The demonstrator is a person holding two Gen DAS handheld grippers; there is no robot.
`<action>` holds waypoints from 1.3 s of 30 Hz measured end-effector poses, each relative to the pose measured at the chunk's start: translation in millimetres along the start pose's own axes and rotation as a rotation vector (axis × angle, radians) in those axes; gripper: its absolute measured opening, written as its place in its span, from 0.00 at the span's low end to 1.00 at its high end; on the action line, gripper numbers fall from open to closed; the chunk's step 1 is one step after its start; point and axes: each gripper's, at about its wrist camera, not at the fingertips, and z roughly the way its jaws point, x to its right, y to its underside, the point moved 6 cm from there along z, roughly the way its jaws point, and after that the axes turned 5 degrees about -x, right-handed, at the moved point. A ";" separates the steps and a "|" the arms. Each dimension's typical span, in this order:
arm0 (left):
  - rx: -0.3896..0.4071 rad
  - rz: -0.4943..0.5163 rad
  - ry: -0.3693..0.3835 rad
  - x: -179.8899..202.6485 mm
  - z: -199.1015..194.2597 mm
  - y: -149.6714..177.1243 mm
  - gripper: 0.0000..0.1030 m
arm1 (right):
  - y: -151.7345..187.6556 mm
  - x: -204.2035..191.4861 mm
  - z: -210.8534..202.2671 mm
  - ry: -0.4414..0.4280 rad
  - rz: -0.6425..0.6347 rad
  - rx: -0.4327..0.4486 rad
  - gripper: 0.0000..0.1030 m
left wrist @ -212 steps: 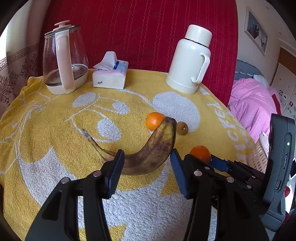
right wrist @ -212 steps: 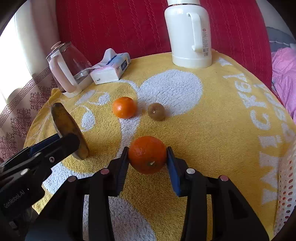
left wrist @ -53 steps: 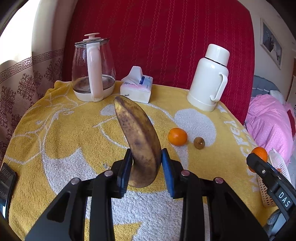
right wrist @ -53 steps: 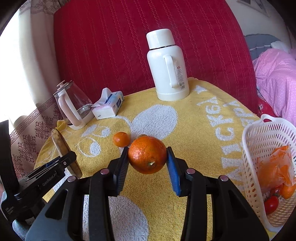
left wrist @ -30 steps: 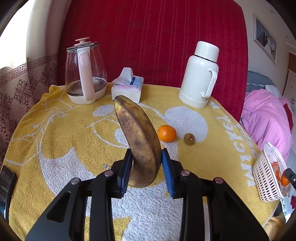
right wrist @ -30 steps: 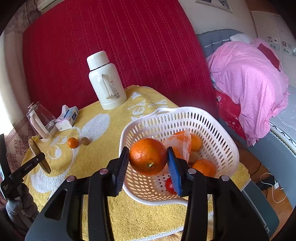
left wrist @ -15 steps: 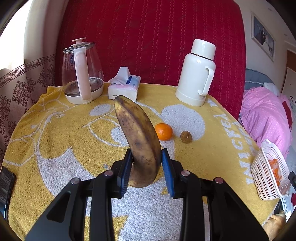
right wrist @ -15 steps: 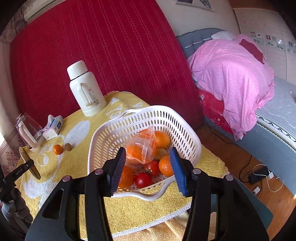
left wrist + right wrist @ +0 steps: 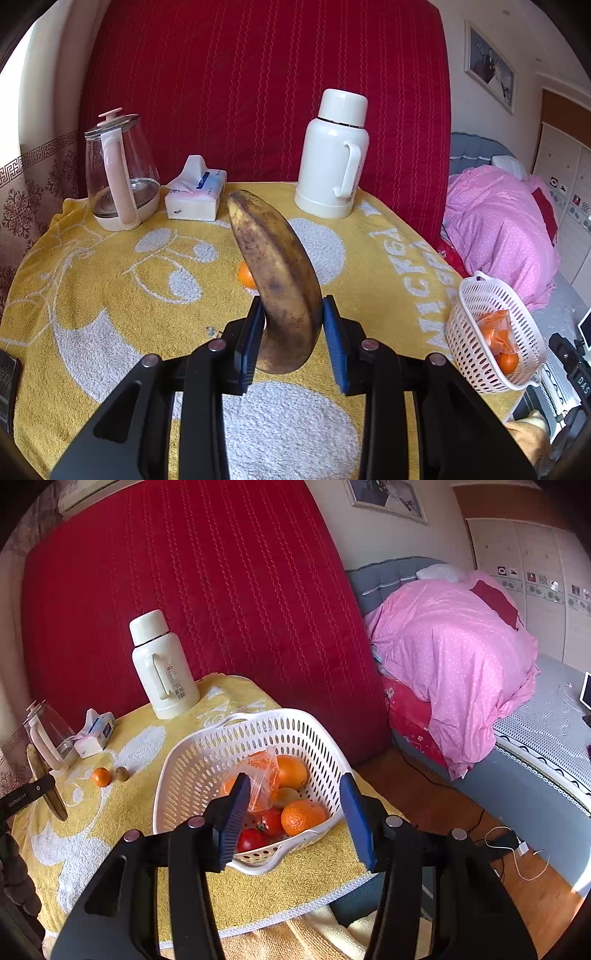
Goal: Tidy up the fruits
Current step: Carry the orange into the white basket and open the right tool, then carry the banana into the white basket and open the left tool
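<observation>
Left wrist view
Left tool (image 9: 291,332): I have it clenched on the banana (image 9: 277,280), both blue pads pressed against the lower part of the fruit.
Banana: it stands nearly upright between the pads, brown and spotted, its tip leaning toward the upper left, lifted clear of the counter (image 9: 110,295).
Counter: covered by a yellow towel with white patterns and letters.
Small orange (image 9: 246,277): I see it on the towel behind the banana, mostly hidden by it.
Basket (image 9: 476,332): white, perforated, at the right edge of the counter, with orange fruit and an orange bag inside.
Back row: a glass kettle (image 9: 120,177) at the left, a tissue box (image 9: 195,195) beside it, a white flask (image 9: 334,162) further right, all before a red quilted cover (image 9: 258,92).
Bed (image 9: 498,221): at the right, under pink bedding.

Right wrist view
Right tool (image 9: 295,812): released; the pads stand apart with nothing between them, and I hold it above the basket (image 9: 192,775).
Basket contents: three oranges, the nearest one (image 9: 303,816) against the front wall, two tomatoes (image 9: 258,834), a greenish-brown fruit and a crumpled orange bag (image 9: 258,779).
Loose fruit: a small orange (image 9: 101,776) and a brown kiwi (image 9: 122,773) lie side by side on the towel, left of the basket.
Left tool (image 9: 29,794): seen at the left edge, gripping the banana (image 9: 46,786).
Flask (image 9: 160,664): upright at the back of the counter (image 9: 110,830).
</observation>
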 end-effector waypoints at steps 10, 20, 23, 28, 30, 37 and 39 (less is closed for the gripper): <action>-0.013 0.071 0.162 80.2 -14.9 -16.2 0.31 | -0.6 22.4 -4.1 -0.005 -0.002 0.005 0.51; -0.042 0.146 0.267 153.1 -9.3 -23.0 0.32 | 2.2 29.0 -2.9 -0.048 0.031 -0.005 0.51; -0.068 0.158 0.295 168.1 -3.0 -21.7 0.31 | -0.1 31.1 -4.7 -0.049 0.038 0.002 0.51; -0.118 0.193 0.318 188.6 14.1 -15.4 0.32 | -0.7 34.2 -3.1 -0.050 0.050 -0.002 0.51; -0.112 0.211 0.314 193.7 19.2 -13.0 0.32 | -0.1 34.4 -1.0 -0.049 0.051 -0.007 0.51; -0.111 0.218 0.314 196.4 30.9 -11.6 0.40 | 3.3 34.8 5.1 -0.050 0.050 -0.025 0.51; -0.121 0.209 0.310 192.2 35.6 -10.3 0.40 | 3.5 35.2 5.6 -0.048 0.052 -0.025 0.51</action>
